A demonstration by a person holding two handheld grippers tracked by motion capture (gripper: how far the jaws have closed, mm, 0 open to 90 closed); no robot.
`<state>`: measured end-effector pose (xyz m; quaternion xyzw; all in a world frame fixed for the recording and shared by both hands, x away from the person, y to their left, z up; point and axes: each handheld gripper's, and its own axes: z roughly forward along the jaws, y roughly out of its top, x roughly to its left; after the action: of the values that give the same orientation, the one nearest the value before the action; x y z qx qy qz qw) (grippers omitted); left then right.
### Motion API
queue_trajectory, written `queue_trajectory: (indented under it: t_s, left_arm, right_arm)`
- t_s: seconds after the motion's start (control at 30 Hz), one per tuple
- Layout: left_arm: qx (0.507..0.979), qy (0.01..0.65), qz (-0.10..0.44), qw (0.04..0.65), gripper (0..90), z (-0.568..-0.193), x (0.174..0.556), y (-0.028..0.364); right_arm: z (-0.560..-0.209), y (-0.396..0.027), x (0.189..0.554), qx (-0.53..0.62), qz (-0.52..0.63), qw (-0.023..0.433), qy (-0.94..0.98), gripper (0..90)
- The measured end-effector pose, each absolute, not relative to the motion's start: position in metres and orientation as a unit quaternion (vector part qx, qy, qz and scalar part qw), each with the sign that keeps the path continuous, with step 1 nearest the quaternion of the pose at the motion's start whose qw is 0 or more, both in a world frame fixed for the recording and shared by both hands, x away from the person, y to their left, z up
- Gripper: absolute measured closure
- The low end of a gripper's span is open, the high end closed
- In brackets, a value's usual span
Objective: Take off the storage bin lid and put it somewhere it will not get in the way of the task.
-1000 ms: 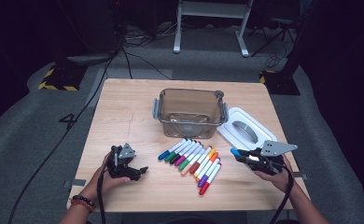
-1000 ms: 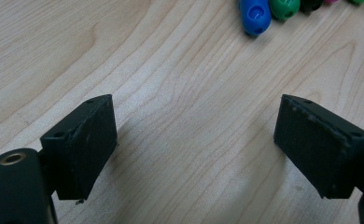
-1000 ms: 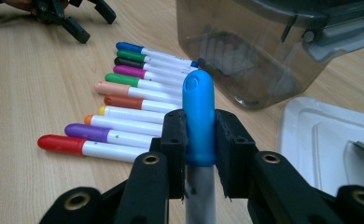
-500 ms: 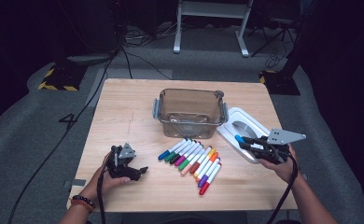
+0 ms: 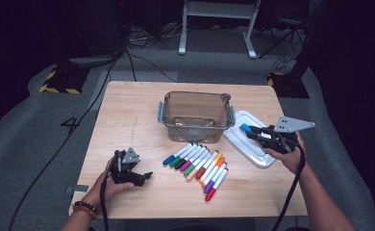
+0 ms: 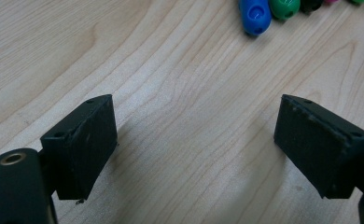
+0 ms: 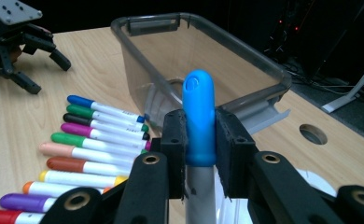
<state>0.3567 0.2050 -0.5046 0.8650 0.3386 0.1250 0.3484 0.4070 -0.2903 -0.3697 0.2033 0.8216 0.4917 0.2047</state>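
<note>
Upright, a white marker (image 7: 199, 140) with light-blue cap, clamped between right gripper (image 7: 199, 149) jaws; left gripper (image 6: 194, 140) jaws apart.

- I see a light wooden table (image 5: 128, 115) standing on grey floor.
- Far of centre on it sits a clear plastic bin (image 5: 195, 115), upright, with grey handles.
- Just right of the bin lies its white lid (image 5: 245, 139), flat on the wood.
- Near of the bin I count a row of markers (image 5: 197, 164) lying side by side, slanted, with caps in blue, green, black, purple, orange, red and yellow.
- At the near left, my left gripper (image 5: 136, 177) rests on the tabletop, well apart from the markers.
- A round hole (image 7: 313, 134) pierces the tabletop beside the bin.
</note>
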Motion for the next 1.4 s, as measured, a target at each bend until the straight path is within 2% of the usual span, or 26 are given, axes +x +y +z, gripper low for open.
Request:
queue_trajectory:
  t_s: [0.6,1.0,1.4]
  left_arm:
    - [0.865,0.339,0.125,0.349,13.6,-0.505,0.357,0.205]
    - [0.864,0.341,0.127,0.348,13.7,-0.505,0.356,0.205]
    - [0.864,0.341,0.126,0.348,13.7,-0.505,0.356,0.205]
  right_arm:
    - [-0.334,-0.264,0.445,0.186,0.494,0.217,0.821,75.1]
    - [-0.312,-0.229,0.465,0.161,0.498,0.218,0.823,75.1]
    - [-0.304,-0.184,0.485,0.136,0.486,0.208,0.838,75.1]
